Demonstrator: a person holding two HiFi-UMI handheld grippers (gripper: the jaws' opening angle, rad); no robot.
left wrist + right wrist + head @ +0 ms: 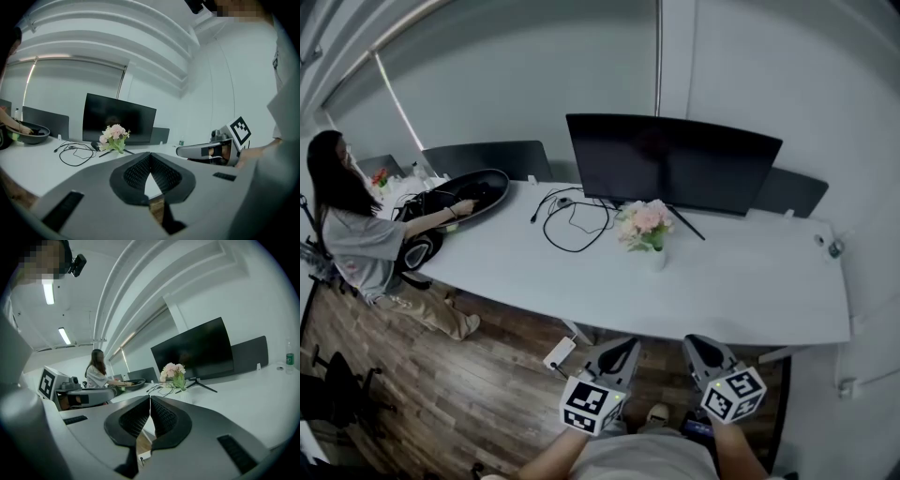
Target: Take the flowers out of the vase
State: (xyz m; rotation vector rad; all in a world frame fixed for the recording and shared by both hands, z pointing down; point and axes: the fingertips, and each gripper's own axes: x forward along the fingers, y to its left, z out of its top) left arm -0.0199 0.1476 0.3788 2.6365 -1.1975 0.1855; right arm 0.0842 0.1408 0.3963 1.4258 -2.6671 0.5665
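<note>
A bunch of pink and white flowers (643, 225) stands upright in a small white vase (656, 259) on the long white table (750, 291), just in front of the monitor. Both grippers are held below the table's near edge, well short of the vase. My left gripper (623, 349) is shut with nothing in it, and so is my right gripper (694, 345). In the left gripper view the flowers (114, 137) show far beyond the shut left gripper (150, 157). The right gripper view shows the flowers (173, 372) beyond the shut right gripper (150, 400).
A black monitor (670, 164) stands right behind the vase, with a looped black cable (572, 220) to its left. A person (356, 234) sits at the table's far left end by a black dish (469, 192). A small bottle (834, 248) stands at the far right. A power strip (559, 352) lies on the wooden floor.
</note>
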